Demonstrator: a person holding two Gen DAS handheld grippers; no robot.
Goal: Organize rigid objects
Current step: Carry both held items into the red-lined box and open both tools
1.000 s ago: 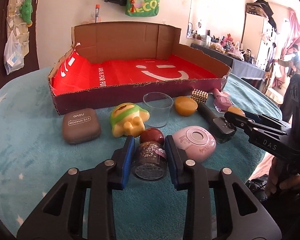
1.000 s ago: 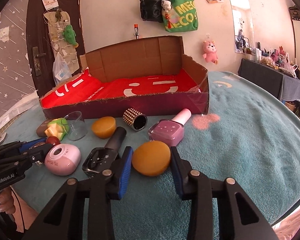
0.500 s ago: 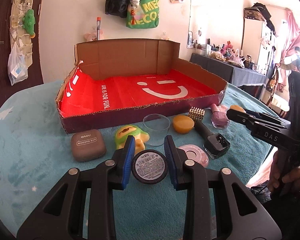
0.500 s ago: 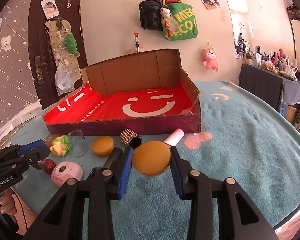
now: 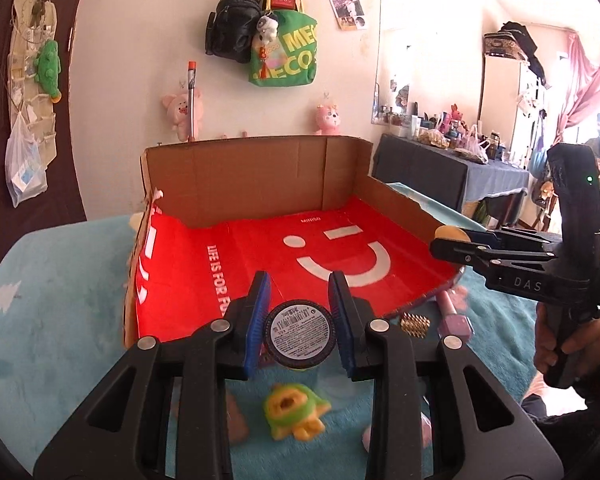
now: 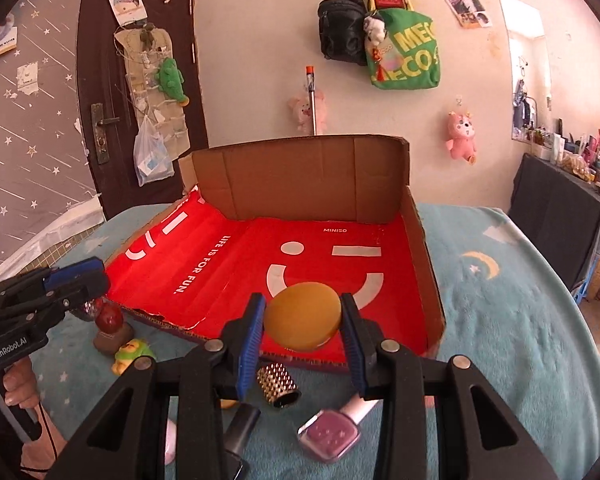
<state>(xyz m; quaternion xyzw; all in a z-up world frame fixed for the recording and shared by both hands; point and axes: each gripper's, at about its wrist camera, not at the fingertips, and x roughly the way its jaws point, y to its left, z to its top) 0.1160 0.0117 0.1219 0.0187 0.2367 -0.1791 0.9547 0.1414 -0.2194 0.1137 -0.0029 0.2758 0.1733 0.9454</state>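
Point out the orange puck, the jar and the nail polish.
orange puck (image 6: pixel 302 316), right wrist view, middle of its flat face.
jar (image 5: pixel 299 332), left wrist view, label on its round base.
nail polish (image 6: pixel 332 436), right wrist view, front face of the purple bottle.

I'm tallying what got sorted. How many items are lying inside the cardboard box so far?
0. The cardboard box holds nothing on its red liner; the jar in the left gripper and the orange disc in the right gripper hang above it.
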